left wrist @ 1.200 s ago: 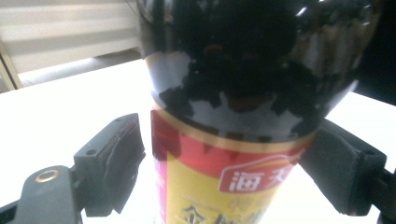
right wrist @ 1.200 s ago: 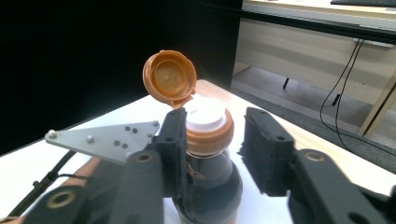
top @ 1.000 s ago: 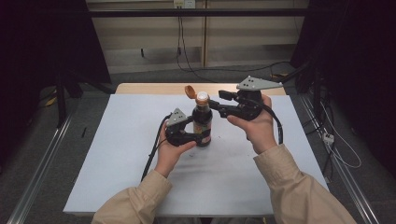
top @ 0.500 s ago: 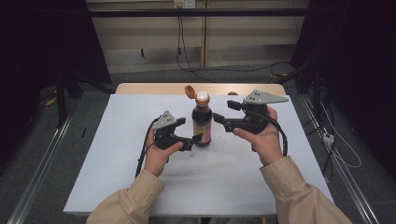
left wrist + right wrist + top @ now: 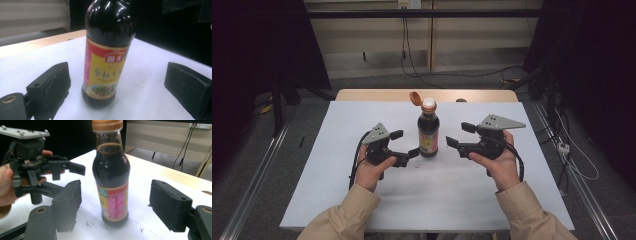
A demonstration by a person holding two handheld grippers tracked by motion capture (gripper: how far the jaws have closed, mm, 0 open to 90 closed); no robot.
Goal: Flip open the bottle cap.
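At the bottom of the high view two beige sleeves (image 5: pixel 347 215) come up onto the white table (image 5: pixel 462 200). Just above them, at centre left, the left gripper (image 5: pixel 405 144) stands with its jaws apart and nothing between them; they have just narrowed a little. At centre right the right gripper (image 5: pixel 458 135) is likewise spread and empty, its jaws having just been opening. Both point inward at the bottle (image 5: pixel 429 131), which stands upright between them at the middle of the frame, touched by neither. It is dark glass, filled with dark sauce up into the neck, as the right gripper view shows, with a red and yellow label (image 5: pixel 105 71). Its orange cap (image 5: pixel 414 98) is flipped open, hanging to the upper left of the white mouth (image 5: pixel 428 104)
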